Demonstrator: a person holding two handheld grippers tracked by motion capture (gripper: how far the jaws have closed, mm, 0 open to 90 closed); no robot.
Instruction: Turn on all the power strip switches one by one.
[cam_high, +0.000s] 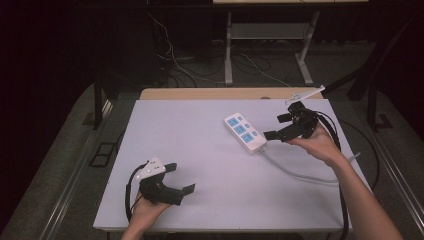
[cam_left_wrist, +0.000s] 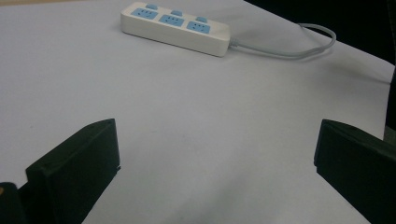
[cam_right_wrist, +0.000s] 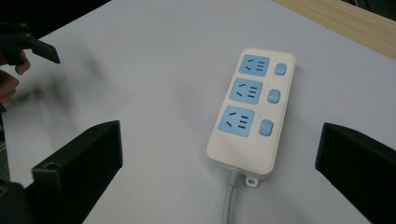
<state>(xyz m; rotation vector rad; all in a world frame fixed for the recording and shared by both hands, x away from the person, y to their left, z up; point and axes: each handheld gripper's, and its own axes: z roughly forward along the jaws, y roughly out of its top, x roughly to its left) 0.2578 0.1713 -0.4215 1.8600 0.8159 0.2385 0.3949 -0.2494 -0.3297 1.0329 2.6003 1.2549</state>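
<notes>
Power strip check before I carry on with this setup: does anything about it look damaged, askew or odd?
Nothing stands out. The power strip lies flat on the white table, casing whole, its grey cable trailing loosely. It sits slantwise to the table edges, with both open grippers clear of it.

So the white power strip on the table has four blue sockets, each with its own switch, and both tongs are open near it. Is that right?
Not quite: the power strip has three blue sockets, not four, each with its own switch, as the right gripper view shows. Both the right tongs and the left tongs are open.
</notes>
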